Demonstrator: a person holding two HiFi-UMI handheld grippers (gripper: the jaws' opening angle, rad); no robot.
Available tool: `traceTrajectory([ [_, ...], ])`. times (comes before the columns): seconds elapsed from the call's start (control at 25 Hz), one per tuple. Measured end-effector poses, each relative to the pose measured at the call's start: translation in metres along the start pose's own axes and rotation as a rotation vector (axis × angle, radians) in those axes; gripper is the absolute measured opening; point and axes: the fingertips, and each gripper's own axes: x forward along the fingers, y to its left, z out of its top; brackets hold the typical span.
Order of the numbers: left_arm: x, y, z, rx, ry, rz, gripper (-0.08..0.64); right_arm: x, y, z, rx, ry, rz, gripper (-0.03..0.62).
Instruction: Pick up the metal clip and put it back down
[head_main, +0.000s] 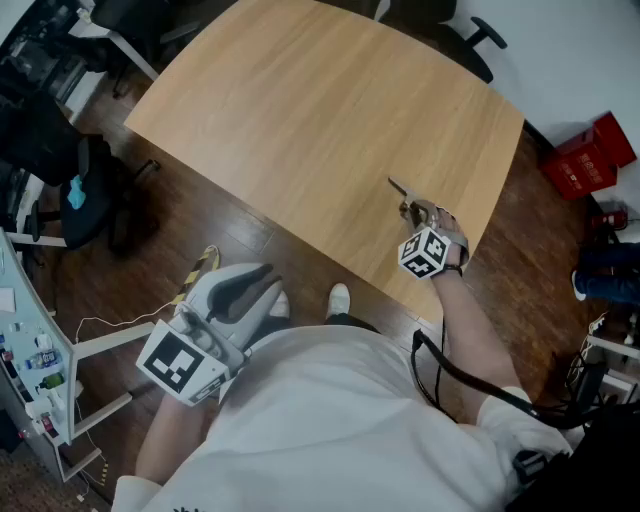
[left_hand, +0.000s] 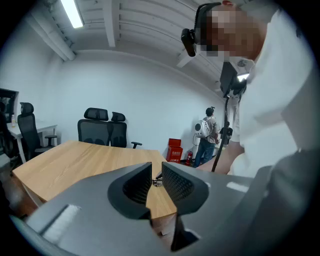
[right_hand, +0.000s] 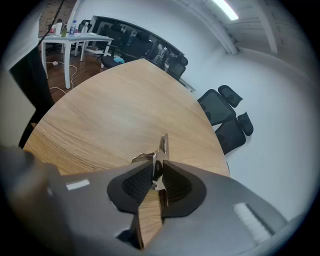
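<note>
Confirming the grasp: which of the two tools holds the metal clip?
The right tool, over the wooden table, is shut on the silver metal clip; the left tool is empty, off the table.

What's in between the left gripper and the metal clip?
Head view: only dark floor and bare table between the left gripper and the metal clip, pinched in the right gripper.

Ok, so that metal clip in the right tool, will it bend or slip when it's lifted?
Probably stiff: the metal clip juts straight out of the right tool without sagging. It looks thin and small, so likely light. Its shiny surface could slip or pivot in the grip.
</note>
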Motion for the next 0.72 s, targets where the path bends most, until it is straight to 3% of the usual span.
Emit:
traceTrajectory([
  [0.16,0.0,0.009,0.004,0.012,-0.015,-0.01,0.063,-0.006,-0.013,0.006,0.019,-0.013,-0.042,0.008],
  [0.36,0.001,0.022,0.012,0.044,-0.048,-0.045,0.063,-0.025,-0.027,0.015,0.106,-0.047,-0.054,0.006],
  [0.72,-0.006,0.037,0.019,0.08,-0.079,-0.178,0.063,-0.126,-0.048,0.049,0.176,-0.071,-0.132,0.006],
])
